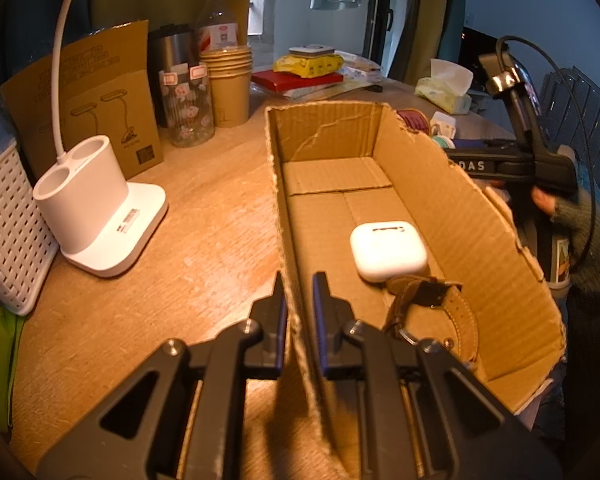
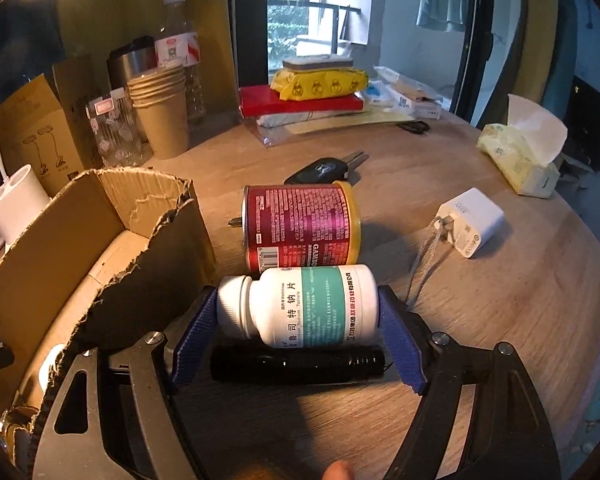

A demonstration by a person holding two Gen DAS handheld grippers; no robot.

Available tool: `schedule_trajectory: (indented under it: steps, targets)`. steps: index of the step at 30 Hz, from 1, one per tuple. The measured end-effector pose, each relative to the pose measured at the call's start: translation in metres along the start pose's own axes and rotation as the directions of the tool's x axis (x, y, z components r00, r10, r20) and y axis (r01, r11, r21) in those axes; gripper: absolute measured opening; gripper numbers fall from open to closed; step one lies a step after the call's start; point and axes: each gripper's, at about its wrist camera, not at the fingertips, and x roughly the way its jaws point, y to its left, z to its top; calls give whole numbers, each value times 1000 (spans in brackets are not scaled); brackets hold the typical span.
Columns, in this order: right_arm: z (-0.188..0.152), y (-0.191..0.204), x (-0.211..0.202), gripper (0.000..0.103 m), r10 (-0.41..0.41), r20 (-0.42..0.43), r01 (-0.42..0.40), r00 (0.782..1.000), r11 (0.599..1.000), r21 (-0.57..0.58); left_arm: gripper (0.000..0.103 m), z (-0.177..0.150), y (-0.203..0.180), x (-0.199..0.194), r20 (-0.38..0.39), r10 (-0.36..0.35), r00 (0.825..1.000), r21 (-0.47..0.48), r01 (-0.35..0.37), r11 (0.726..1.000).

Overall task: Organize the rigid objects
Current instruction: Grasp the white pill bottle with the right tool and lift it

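My left gripper (image 1: 300, 300) is shut on the near left wall of the torn cardboard box (image 1: 460, 216). Inside the box lie a white earbud case (image 1: 388, 250) and a watch with a brown strap (image 1: 432, 304). In the right wrist view my right gripper (image 2: 296, 308) stands wide open just right of the box (image 2: 80, 240). A white pill bottle (image 2: 312, 304) lies on its side across the gap between its blue fingers (image 2: 198, 328). I see no pad pressing on it. A black flashlight (image 2: 296, 362) lies just in front of the bottle, and a red can (image 2: 300, 228) lies behind it.
On the round wooden table (image 2: 500, 320) are a car key (image 2: 324, 170), a white charger (image 2: 470, 222) and a tissue pack (image 2: 520, 156). Left of the box stand a white lamp base (image 1: 100, 216), a white basket (image 1: 4, 232) and stacked paper cups (image 1: 230, 84).
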Motion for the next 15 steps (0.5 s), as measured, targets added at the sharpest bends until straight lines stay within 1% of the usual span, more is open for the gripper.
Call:
schedule_trajectory:
  steps: [5, 11, 15]
  targets:
    - [0, -2, 2, 80, -3, -10, 3, 1000, 1000, 13, 12, 0, 0, 0, -1, 0, 1000, 0, 0, 1000]
    - [1, -4, -8, 80, -14, 31, 13, 999, 1000, 27, 12, 0, 0, 0, 0, 1, 1000, 0, -1, 1000]
    - [1, -3, -22, 80, -11, 63, 9, 998, 999, 31, 12, 1, 1, -1, 3, 4, 1000, 4, -4, 1000]
